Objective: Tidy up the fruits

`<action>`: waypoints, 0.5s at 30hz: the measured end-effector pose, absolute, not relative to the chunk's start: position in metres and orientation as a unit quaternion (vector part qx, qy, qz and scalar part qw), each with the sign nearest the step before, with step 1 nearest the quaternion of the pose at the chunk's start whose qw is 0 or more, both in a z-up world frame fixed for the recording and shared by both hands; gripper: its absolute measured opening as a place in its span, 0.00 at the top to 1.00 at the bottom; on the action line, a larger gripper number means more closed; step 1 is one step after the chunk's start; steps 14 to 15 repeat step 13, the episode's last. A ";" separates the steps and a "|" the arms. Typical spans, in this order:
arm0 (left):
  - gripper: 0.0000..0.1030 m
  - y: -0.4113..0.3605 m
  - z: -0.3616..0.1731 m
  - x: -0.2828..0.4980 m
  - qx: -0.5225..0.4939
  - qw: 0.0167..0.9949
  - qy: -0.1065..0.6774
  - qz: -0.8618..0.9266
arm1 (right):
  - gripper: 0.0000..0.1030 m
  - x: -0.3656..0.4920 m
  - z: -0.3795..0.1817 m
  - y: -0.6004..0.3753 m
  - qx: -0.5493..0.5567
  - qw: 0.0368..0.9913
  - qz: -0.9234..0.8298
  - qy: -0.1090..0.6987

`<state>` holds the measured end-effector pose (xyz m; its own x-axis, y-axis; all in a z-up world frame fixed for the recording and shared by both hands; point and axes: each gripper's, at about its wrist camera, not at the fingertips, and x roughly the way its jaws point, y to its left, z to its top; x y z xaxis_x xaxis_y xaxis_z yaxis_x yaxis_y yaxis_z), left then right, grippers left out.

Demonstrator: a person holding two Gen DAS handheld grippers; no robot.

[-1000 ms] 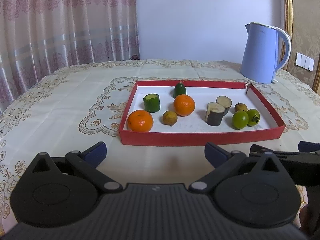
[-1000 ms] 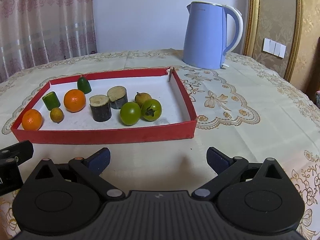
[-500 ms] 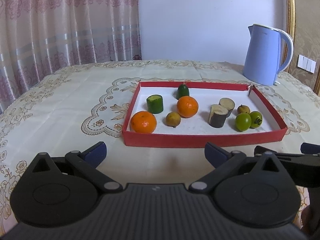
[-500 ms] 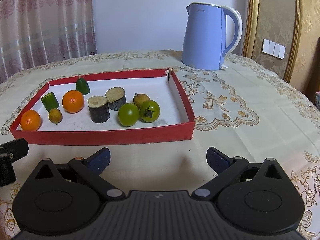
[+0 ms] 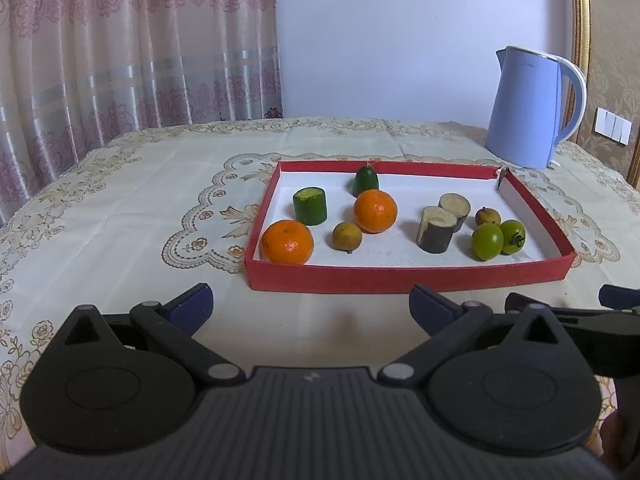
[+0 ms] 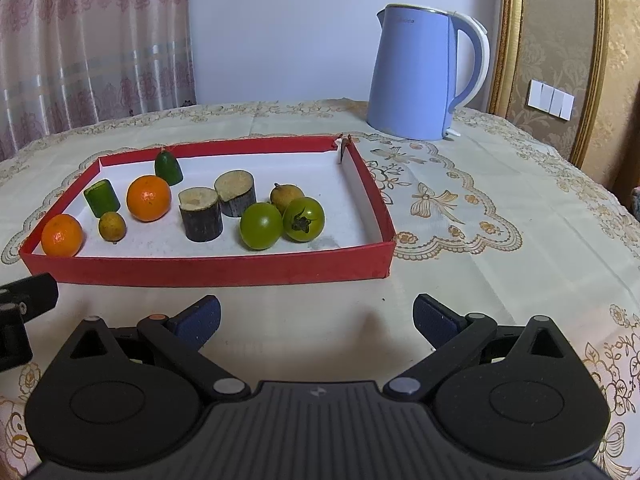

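Every fruit lies inside the red tray (image 5: 400, 278) at mid-frame: two oranges (image 5: 287, 241), two small yellow-brown fruits (image 5: 347, 235), two green cut pieces (image 5: 310, 205), two dark stem sections (image 5: 438, 229) and two green tomatoes (image 5: 487, 241), like mostly near like. Both the left claw (image 5: 312, 306) and the right claw (image 6: 317, 316) hang over the surface short of the tray, fingers spread wide, gripping nothing. This fits either fruit awaiting sorting or a finished arrangement; the pictures do not settle which.
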<state>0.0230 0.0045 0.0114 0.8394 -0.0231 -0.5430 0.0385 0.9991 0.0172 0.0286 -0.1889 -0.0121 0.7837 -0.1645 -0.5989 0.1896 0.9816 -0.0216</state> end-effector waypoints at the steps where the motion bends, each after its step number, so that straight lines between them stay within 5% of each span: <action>1: 0.00 0.005 0.012 0.023 0.014 0.959 0.281 -0.017 | 0.00 0.029 -0.012 -0.189 0.020 0.944 -0.094 0.315; 15: 0.00 0.005 0.014 0.020 0.004 0.962 0.271 -0.037 | 0.00 0.027 -0.011 -0.186 0.013 0.947 -0.096 0.306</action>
